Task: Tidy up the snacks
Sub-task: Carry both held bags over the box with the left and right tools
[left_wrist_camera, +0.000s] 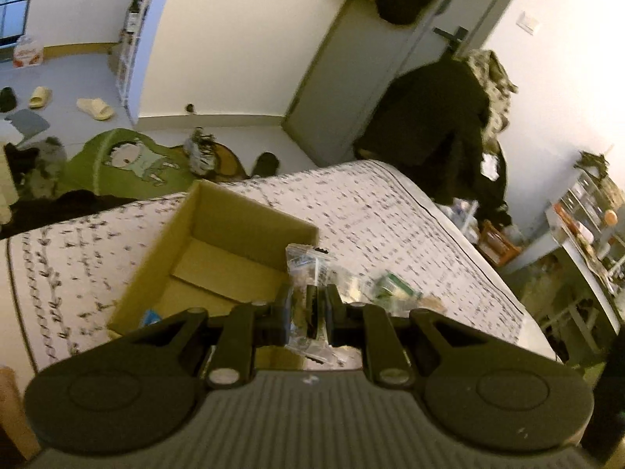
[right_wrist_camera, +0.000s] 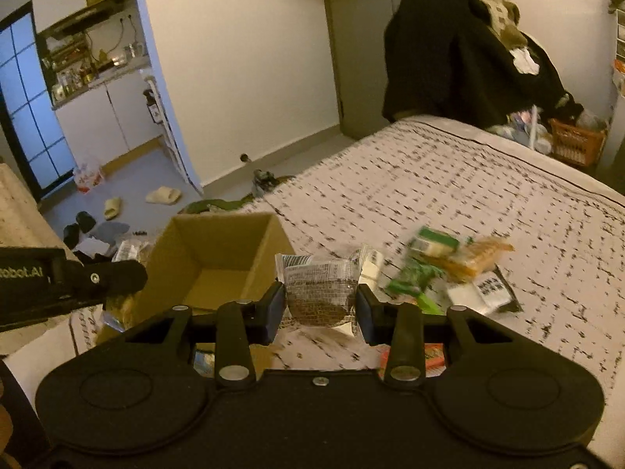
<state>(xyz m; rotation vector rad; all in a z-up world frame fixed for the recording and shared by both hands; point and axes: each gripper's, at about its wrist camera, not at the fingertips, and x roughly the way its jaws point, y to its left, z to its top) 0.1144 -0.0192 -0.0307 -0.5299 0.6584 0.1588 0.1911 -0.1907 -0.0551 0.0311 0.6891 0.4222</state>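
**Over the bed: two held packets, drop risk**

Over the patterned bed [right_wrist_camera: 449, 179], left gripper [left_wrist_camera: 312, 312] pinches a thin clear snack packet [left_wrist_camera: 302, 269]; right gripper [right_wrist_camera: 319, 306] clamps a round dark cake in wrapper [right_wrist_camera: 318, 293]. Cardboard box [right_wrist_camera: 218, 258] sits just beside (open top). Risks, my guess: crinkly film slips, packets miss the box, grippers collide over its opening.
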